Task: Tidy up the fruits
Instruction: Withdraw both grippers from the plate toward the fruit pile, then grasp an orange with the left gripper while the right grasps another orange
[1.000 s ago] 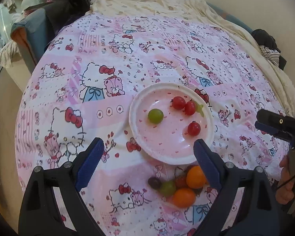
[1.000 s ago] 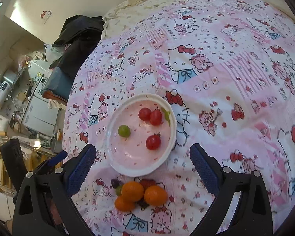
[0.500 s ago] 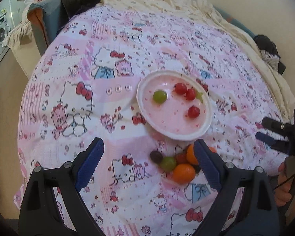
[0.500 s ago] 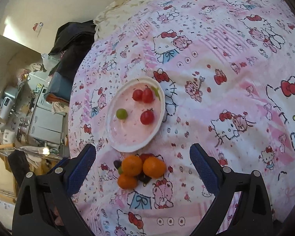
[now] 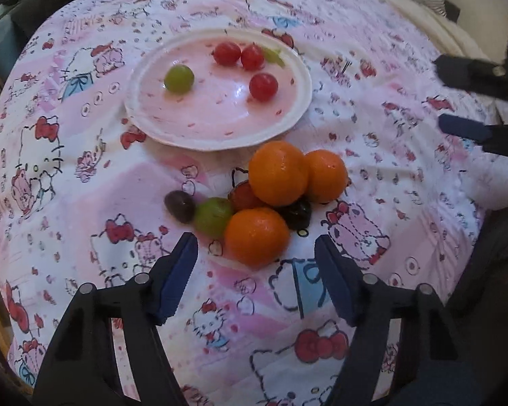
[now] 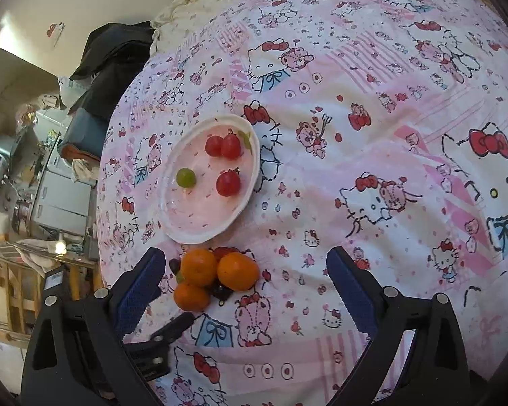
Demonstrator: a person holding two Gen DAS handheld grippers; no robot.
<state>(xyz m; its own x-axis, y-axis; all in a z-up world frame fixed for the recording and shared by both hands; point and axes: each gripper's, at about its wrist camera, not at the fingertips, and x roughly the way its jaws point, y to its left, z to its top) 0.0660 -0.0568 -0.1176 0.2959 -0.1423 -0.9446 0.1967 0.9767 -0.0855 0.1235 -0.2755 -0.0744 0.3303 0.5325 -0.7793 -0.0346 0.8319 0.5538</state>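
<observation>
A patterned pink bedspread covered the whole surface, and on it sat a white plate holding three red cherry tomatoes and one green grape. Just below the plate's near rim lay the unsorted heap: three oranges, with the nearest orange in front, a second green grape, a dark grape and a red fruit partly hidden beneath the oranges. Compared with a second earlier, the left gripper had dropped much closer to this heap, so the pile that had been small and low in its view now filled the middle, and its jaws, then spread wide, were closing. The nearest orange sat just ahead of the blue pads, lined up with the gap but not yet between them, and nothing was gripped. That suggested the next fruit to be moved was this orange, probably onto the plate. The right gripper hung over the same heap with its fingers spread wide and empty, its view shifted only slightly, apparently waiting its turn.
</observation>
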